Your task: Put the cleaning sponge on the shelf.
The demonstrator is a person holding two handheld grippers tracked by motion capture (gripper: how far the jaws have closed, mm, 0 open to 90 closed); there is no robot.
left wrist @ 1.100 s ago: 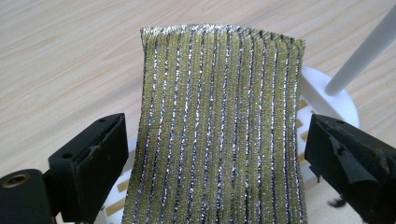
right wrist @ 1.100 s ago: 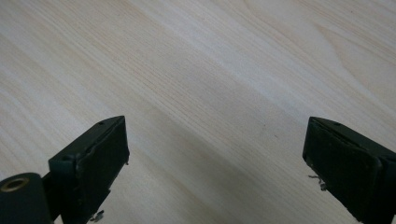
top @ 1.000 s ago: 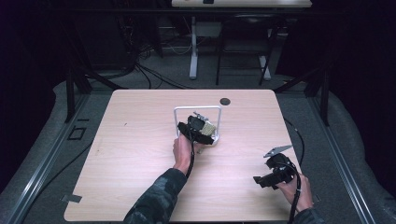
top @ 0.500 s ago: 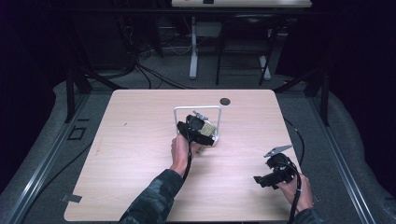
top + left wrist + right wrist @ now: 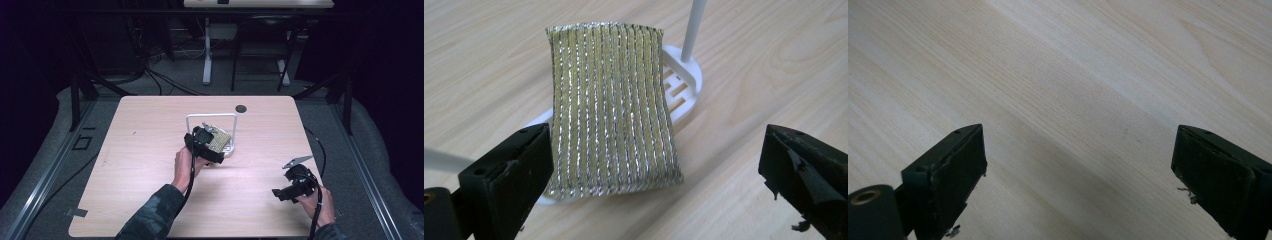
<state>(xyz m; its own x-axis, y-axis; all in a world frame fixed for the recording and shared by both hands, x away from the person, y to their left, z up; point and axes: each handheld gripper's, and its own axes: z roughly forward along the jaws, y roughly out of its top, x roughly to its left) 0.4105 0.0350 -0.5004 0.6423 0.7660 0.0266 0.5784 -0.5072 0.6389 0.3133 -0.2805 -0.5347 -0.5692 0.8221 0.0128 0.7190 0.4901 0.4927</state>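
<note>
A gold and silver ribbed sponge [image 5: 614, 110] lies on a white slotted holder [image 5: 681, 75] with a thin white wire frame [image 5: 210, 116] over it, near the table's middle. My left gripper [image 5: 654, 142] is open just in front of the sponge; its jaws have just been opening. The sponge's near end lies between them, the left jaw close beside its edge and the right jaw well apart. In the high view the left gripper [image 5: 206, 144] sits at the holder's near left side. My right gripper [image 5: 1078, 135] stands open over bare wood at the table's front right [image 5: 289, 187].
A small black round disc [image 5: 241, 108] lies on the wooden table [image 5: 140, 165] behind the holder. Cables trail from both grippers toward the front edge. A table leg and dark stands are on the floor beyond the far edge.
The left gripper has drawn back a little toward the person and risen, and more of the sponge shows on the holder. The right gripper has stayed put.
</note>
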